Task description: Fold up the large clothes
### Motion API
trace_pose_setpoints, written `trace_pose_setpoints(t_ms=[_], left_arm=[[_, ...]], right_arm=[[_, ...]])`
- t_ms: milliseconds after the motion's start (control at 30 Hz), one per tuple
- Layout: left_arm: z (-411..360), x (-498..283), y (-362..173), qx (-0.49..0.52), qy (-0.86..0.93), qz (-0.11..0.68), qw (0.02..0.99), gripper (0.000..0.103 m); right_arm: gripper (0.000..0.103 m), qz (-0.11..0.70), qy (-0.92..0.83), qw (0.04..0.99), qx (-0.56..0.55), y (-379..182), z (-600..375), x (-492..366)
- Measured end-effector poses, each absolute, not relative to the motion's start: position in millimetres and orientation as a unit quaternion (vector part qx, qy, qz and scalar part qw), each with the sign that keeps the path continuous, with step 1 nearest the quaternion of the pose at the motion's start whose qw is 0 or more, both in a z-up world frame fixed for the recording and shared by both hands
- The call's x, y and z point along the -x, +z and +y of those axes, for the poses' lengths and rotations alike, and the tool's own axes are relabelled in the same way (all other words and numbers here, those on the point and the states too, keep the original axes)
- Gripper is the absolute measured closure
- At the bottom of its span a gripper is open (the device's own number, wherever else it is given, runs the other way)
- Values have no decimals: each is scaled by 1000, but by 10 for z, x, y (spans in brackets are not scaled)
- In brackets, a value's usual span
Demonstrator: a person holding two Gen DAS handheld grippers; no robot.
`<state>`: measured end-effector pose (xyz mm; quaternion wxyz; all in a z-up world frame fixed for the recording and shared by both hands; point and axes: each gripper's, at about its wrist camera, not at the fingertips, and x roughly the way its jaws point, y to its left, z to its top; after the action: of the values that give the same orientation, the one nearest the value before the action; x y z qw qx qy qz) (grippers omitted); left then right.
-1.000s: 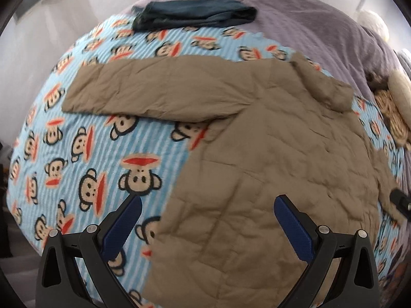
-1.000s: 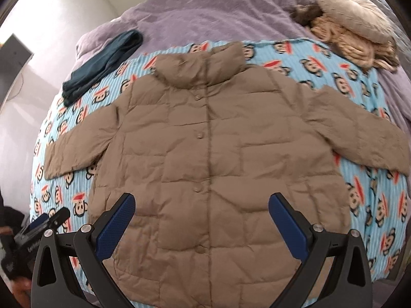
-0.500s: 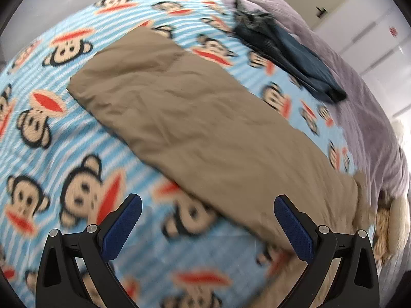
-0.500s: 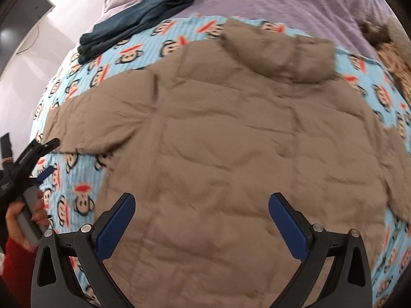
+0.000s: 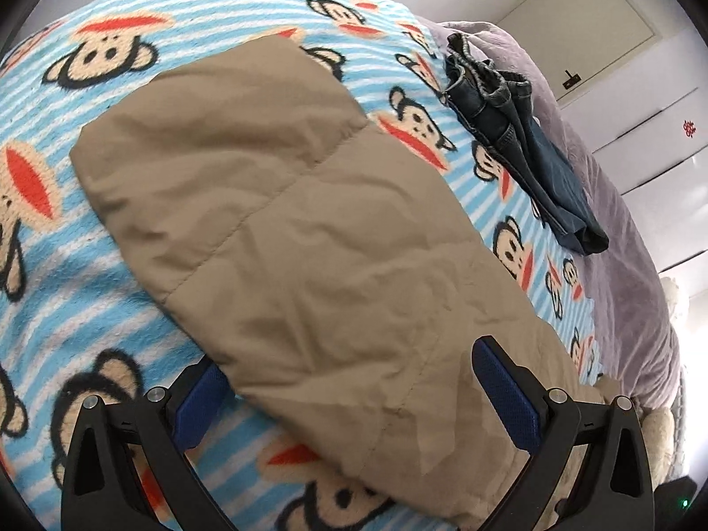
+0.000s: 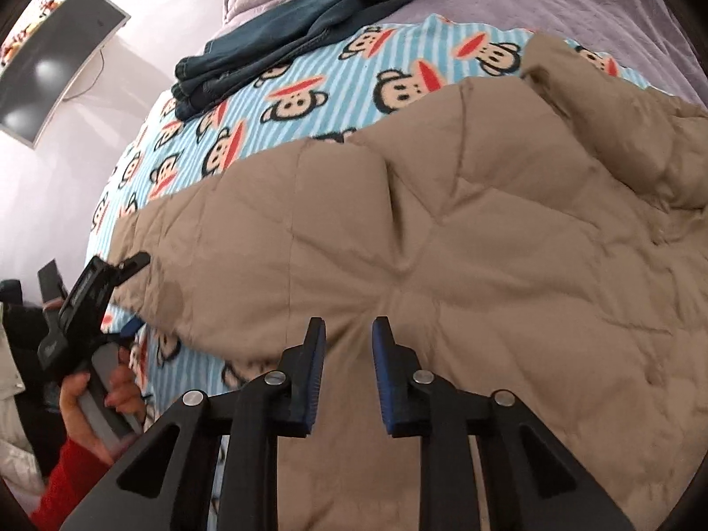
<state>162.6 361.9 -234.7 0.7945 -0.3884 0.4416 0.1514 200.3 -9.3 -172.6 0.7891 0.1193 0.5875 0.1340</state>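
Note:
A tan quilted jacket (image 6: 464, 239) lies flat on a blue monkey-print blanket (image 6: 309, 88). Its left sleeve (image 5: 274, 230) stretches across the left wrist view. My left gripper (image 5: 349, 380) is open with its jaws on either side of the sleeve, the left pad partly under the sleeve edge. It also shows in the right wrist view (image 6: 128, 296) at the sleeve end. My right gripper (image 6: 347, 354) sits low over the jacket near the armpit, its jaws narrowed around a pinch of puckered fabric.
Folded dark jeans (image 5: 522, 146) lie at the blanket's far side, also in the right wrist view (image 6: 292, 31). A purple bedspread (image 6: 531, 4) covers the rest of the bed. A monitor (image 6: 48, 71) hangs on the wall at left.
My left gripper moved down onto the sleeve, which now lies between its jaws. My right gripper dropped onto the jacket and its jaws closed in from wide open.

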Motion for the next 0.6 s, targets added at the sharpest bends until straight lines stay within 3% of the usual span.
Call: trace_pose_setpoints(t_ms=[33,67,100,167,200,600], left_arm=[[3604,-1645,-2342,384,152,441,797,4],[3582,-1634,-2323,380,154,438,800,29],[3576,-1637,-2319,374,154,441,802,42],[3577,-1687,-2318,379,123,441,804,88],[3574,-1709,-2306,389,103,437,805,92],[2594,-1971,-1050,270,-93,354,891,92]], right_arm=[[80,584,137,791,-124,-1770,-69,-2043],[80,583,140,790,-127,-1817,-51,-2076],[80,583,143,789,-127,-1876,-16,-2112],[81,594,141,782,-123,-2003,19,-2152],[81,599,139,778,-126,-2069,22,-2157],[81,606,157,764,-159,-2221,-121,-2205]])
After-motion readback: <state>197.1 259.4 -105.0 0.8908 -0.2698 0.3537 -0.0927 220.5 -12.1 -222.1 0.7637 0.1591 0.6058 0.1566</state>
